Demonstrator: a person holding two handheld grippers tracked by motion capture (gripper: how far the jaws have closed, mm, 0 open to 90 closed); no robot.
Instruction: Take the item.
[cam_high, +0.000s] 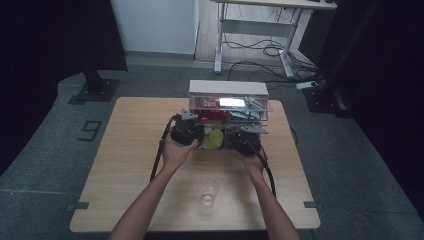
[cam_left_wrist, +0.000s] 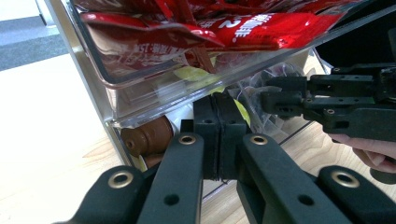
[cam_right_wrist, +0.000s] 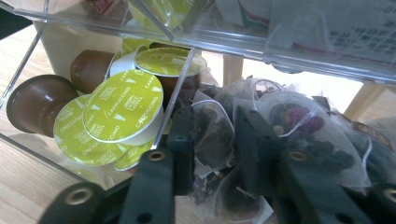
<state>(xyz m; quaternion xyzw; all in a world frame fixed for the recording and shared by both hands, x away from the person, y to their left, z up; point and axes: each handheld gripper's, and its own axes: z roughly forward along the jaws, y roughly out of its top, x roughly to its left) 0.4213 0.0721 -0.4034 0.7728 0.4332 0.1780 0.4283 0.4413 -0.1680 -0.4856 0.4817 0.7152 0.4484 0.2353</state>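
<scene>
A clear two-drawer organizer (cam_high: 227, 89) stands at the table's far middle. Its upper drawer (cam_left_wrist: 140, 88) holds red packets (cam_left_wrist: 252, 25). The lower drawer (cam_right_wrist: 28, 140) is pulled out and holds green-lidded coffee capsules (cam_right_wrist: 123, 105), brown capsules (cam_left_wrist: 147, 135) and mesh tea bags (cam_right_wrist: 299, 126). My left gripper (cam_left_wrist: 219, 100) is shut, its tips under the upper drawer's front edge, with nothing seen between them. My right gripper (cam_right_wrist: 215, 116) reaches into the tea bag side, and its jaws press a dark tea bag (cam_right_wrist: 212, 135) between them. The right gripper (cam_left_wrist: 280, 95) is also seen from the left gripper view.
A clear plastic cup (cam_high: 208, 191) stands near the table's front edge between the forearms. The wooden table (cam_high: 125, 150) has bare room left and right. A desk frame and cables (cam_high: 265, 47) lie on the floor beyond.
</scene>
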